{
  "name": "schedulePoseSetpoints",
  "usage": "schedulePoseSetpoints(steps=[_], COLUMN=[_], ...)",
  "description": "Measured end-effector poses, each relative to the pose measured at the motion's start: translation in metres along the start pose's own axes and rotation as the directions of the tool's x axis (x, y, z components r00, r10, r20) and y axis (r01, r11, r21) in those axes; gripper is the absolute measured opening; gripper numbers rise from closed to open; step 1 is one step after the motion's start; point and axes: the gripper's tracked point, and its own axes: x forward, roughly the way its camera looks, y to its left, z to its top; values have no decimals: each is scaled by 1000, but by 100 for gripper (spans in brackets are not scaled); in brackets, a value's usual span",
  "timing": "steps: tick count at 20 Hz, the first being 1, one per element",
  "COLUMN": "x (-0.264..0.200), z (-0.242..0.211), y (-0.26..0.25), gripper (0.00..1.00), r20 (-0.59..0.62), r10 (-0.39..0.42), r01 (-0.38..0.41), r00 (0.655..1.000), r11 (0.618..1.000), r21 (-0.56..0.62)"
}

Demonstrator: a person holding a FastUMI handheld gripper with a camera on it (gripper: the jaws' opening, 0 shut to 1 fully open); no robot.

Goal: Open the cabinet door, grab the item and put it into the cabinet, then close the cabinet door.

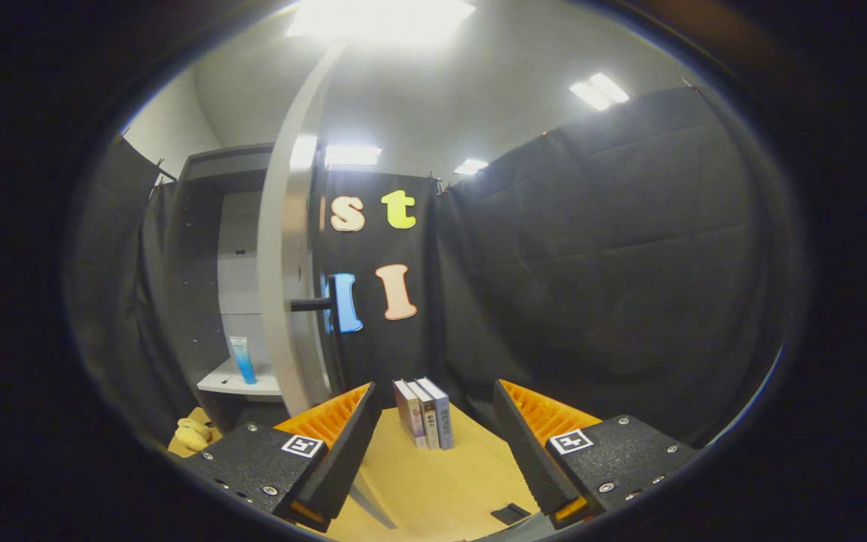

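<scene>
Gripper (pixel 433 444): fingers spread wide, nothing between them, both pointing forward over the tabletop (pixel 433 489). Books (pixel 426 412): three, upright, spines toward the camera, packed side by side, standing on the tabletop just ahead of the fingers and nearly on the line between them, a little nearer the left finger; long axis vertical; by judgement the likeliest item to be stowed. Door (pixel 283 286): swung open, seen almost edge-on, left of the books and just beyond the left finger, a dark handle (pixel 311 305) jutting from its right face. Cabinet (pixel 211 248): behind the door, farther left; its shelf (pixel 241 382) carries a blue tube (pixel 241 360), upright. Yellow object (pixel 193 433): low on the far left, beside the left finger's housing, kind unclear. Judgement: door step done; the grasp calls for a straight advance, fingers closing across the books' stacked width, then a leftward carry round the door edge.
</scene>
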Motion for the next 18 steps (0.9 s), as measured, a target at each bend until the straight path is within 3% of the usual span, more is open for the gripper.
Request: schedulePoseSetpoints(steps=[6,18], x=[51,28], z=[4,-1], y=[3,48], gripper=[93,89], r20=[-29,-17], r10=[-31,28], r01=[31,-29], r00=[999,999], r11=[999,999], r21=[-15,-17])
